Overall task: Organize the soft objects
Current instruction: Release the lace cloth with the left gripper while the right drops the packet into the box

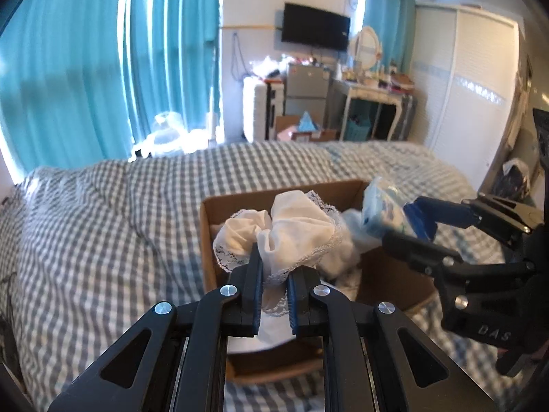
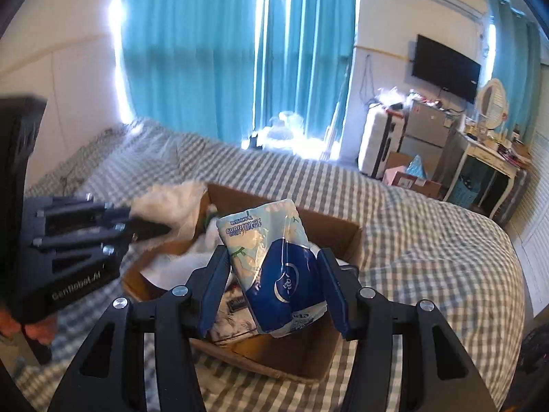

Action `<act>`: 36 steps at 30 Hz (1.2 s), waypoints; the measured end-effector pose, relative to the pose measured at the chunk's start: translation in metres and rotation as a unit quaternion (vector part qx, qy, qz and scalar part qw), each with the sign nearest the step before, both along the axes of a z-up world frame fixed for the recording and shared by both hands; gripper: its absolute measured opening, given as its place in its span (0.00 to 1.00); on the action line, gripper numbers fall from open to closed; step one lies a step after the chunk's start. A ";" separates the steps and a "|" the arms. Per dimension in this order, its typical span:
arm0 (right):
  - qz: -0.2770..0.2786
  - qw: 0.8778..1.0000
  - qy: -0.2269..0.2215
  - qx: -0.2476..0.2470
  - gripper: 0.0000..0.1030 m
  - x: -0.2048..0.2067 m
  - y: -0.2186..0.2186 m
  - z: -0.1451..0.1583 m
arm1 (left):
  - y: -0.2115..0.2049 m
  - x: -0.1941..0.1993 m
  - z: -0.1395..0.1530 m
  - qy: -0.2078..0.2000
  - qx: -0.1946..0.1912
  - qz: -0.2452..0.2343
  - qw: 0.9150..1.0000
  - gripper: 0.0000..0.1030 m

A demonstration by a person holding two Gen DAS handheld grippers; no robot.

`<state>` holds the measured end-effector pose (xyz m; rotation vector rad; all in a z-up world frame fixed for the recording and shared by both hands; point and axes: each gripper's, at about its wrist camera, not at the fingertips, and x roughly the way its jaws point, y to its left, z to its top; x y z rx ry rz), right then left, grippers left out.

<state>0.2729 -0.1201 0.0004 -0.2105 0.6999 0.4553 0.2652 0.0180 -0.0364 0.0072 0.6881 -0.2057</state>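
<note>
An open cardboard box point(image 1: 212, 206) point(image 2: 343, 237) sits on the checked bed. My left gripper point(image 1: 274, 267) is shut on a white lace-edged cloth point(image 1: 295, 226) and holds it bunched above the box. The cloth shows at the box's left rim in the right wrist view point(image 2: 171, 202), with the left gripper point(image 2: 151, 230) on it. My right gripper point(image 2: 274, 267) is shut on a blue and white tissue pack point(image 2: 274, 254) and holds it over the box. The pack point(image 1: 381, 209) and right gripper point(image 1: 408, 223) show at the right in the left wrist view. More white soft items point(image 2: 178, 267) lie inside the box.
The grey-checked bedspread point(image 1: 103, 226) point(image 2: 429, 240) surrounds the box. Teal curtains point(image 1: 103, 68) hang behind the bed. A white dressing table point(image 1: 370, 96), small fridge point(image 1: 305, 86) and wardrobe point(image 1: 473, 79) stand beyond the far edge.
</note>
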 end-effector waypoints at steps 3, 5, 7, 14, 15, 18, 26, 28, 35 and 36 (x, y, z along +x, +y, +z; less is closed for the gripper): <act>0.010 1.000 0.021 -0.012 0.51 0.010 0.003 -0.019 | -0.002 0.014 -0.012 0.015 0.008 -0.002 1.000 0.11; 0.015 0.999 0.029 -0.017 0.51 0.014 0.006 -0.028 | 0.000 0.023 -0.019 0.024 0.009 0.003 1.000 0.11; 0.016 0.999 0.034 -0.019 0.51 0.013 0.005 -0.035 | -0.001 0.027 -0.024 0.030 0.006 0.001 1.000 0.12; -0.001 0.999 0.036 -0.007 0.60 0.011 -0.007 -0.035 | -0.012 0.028 -0.029 0.035 0.022 -0.004 0.999 0.37; -0.004 1.000 0.030 -0.003 0.60 0.010 -0.009 -0.030 | -0.012 0.027 -0.028 0.036 0.024 0.000 0.999 0.43; -0.015 1.000 0.012 0.012 0.70 0.005 -0.015 -0.014 | -0.012 0.024 -0.024 0.033 0.023 0.004 0.999 0.52; -0.044 0.998 -0.018 0.032 0.71 -0.021 -0.038 0.029 | -0.008 0.000 0.010 0.014 0.017 0.012 1.000 0.54; -0.050 0.998 -0.028 0.031 0.74 -0.034 -0.042 0.046 | -0.007 -0.014 0.024 0.002 0.013 0.014 1.000 0.55; -0.064 0.995 -0.071 0.020 0.93 -0.090 -0.050 0.102 | -0.005 -0.077 0.084 -0.066 -0.001 0.017 0.998 0.70; -0.065 0.995 -0.074 0.021 0.95 -0.097 -0.051 0.107 | -0.004 -0.089 0.092 -0.076 -0.006 0.014 0.997 0.70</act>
